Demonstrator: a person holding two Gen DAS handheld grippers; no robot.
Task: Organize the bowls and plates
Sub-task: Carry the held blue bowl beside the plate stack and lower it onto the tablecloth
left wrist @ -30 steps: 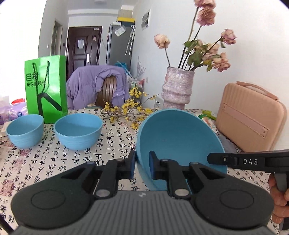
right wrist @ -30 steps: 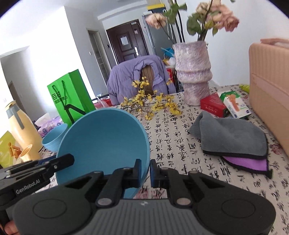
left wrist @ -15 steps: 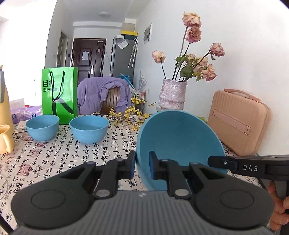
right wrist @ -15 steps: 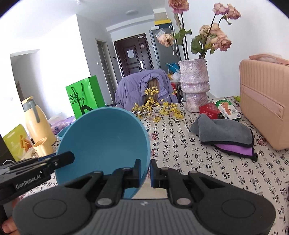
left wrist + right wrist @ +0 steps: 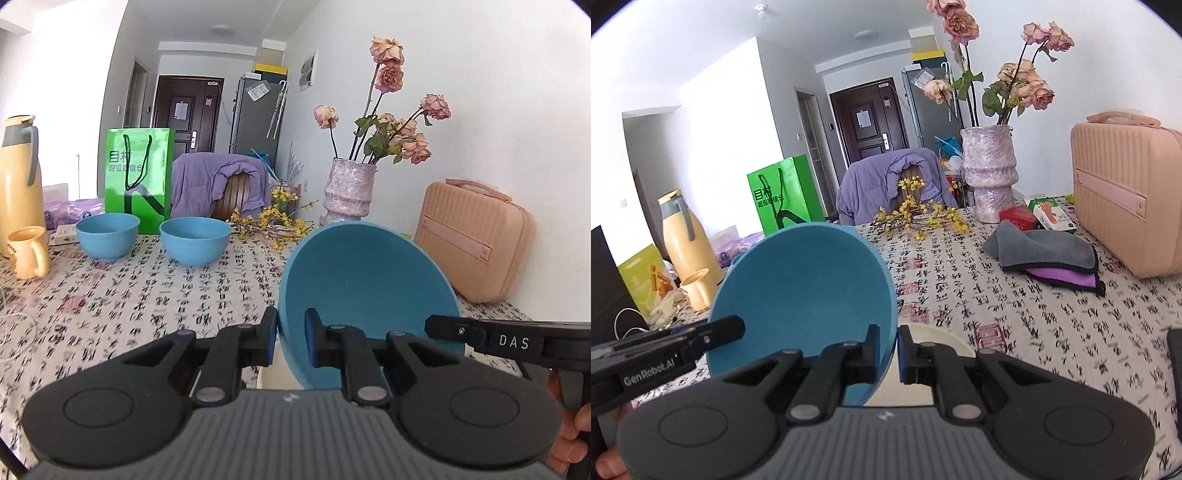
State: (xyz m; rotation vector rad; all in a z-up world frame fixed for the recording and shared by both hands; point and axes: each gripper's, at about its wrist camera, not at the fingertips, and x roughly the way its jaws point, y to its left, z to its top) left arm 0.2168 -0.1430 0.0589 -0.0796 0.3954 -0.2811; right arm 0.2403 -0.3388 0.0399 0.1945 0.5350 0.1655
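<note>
Above patterned tablecloth, both jaws pinch an empty, tilted blue bowl.

White walls enclose a bright room, daylight washing in from the left. A dark brown door closes the far end, with a grey refrigerator just to its right. In front of the door stands a wooden chair draped with a purple jacket, at the far edge of the table, whose cloth bears black calligraphy. A round ceiling lamp sits above the door.
</note>
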